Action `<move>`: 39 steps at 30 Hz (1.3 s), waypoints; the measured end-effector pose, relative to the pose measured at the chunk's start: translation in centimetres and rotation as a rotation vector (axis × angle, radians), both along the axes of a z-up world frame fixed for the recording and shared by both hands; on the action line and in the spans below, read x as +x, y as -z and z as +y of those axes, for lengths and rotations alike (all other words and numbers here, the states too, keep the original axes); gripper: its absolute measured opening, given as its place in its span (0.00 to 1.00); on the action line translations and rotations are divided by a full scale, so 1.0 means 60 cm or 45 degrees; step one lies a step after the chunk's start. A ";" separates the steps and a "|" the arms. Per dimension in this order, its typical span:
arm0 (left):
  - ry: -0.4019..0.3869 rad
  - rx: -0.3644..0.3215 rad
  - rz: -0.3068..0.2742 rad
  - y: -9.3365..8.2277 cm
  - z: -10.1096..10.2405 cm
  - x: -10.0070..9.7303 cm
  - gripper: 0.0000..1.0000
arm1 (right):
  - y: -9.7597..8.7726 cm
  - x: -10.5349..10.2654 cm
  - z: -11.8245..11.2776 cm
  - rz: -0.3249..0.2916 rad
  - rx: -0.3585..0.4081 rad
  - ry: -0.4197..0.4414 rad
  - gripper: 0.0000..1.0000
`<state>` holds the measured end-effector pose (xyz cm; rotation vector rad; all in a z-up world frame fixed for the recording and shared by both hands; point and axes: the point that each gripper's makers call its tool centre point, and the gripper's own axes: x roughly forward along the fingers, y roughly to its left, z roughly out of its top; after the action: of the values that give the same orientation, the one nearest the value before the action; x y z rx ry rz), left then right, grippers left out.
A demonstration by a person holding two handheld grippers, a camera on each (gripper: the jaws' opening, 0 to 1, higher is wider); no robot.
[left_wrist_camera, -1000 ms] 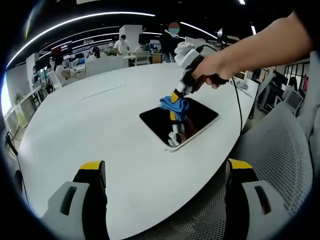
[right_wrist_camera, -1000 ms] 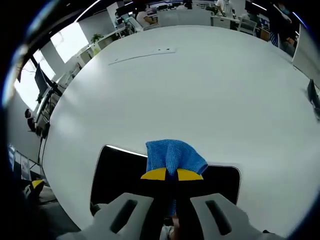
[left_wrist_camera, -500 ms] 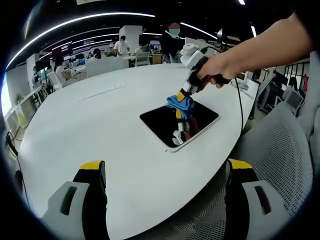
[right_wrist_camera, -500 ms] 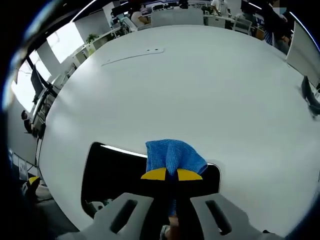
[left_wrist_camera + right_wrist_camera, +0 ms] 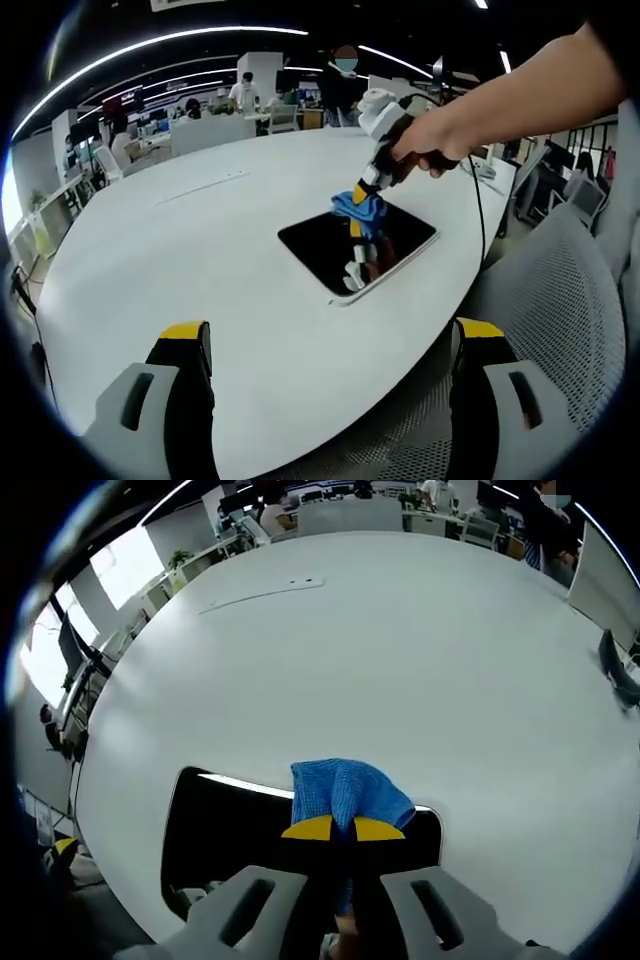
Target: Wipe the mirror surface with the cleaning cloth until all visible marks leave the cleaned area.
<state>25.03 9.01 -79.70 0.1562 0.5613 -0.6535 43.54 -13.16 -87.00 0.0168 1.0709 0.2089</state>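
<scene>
- The mirror (image 5: 356,243) is a flat rounded-corner rectangle with a dark glossy face and a thin pale border, lying face up on the table (image 5: 200,260) near the table's edge on the chair's side.
- In the left gripper view its long axis runs from its near left corner toward the far right; its surface reflects the tool above it.
- The cleaning cloth (image 5: 345,792) is blue with a fine knitted, nubbly weave, bunched into a soft rounded wad.
- The right gripper (image 5: 344,829) has its yellow-tipped jaws together, clamped on the cleaning cloth, which bulges out past the tips and presses on the mirror at its far long edge.
- In the left gripper view a hand (image 5: 432,142) grips the right gripper's handle, tilted down toward the mirror, with a dark cable trailing off toward the table's right edge.
- The left gripper (image 5: 330,345) is held back from the table's near edge, its yellow-tipped jaws wide apart with nothing between them.
- The table is a broad smooth white oval with a thin seam line across its far part.
- A grey mesh chair (image 5: 545,300) stands just beside the table's right edge.
- Beyond the table's far edge are office desks, people and ceiling light strips.
</scene>
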 end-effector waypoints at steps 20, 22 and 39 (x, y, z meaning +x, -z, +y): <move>-0.010 -0.011 0.015 0.000 0.001 -0.001 0.99 | -0.003 -0.068 0.004 -0.027 0.046 0.042 0.00; -0.012 -0.012 0.012 -0.002 0.001 -0.001 0.99 | -0.004 -0.076 0.006 -0.028 0.050 0.044 0.00; 0.000 0.008 0.009 -0.001 -0.001 -0.002 0.99 | -0.007 -0.120 0.006 -0.024 0.123 0.086 0.00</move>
<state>24.91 8.93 -79.63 0.1595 0.5700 -0.6524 36.36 -12.82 -86.58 0.1373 1.0390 0.1989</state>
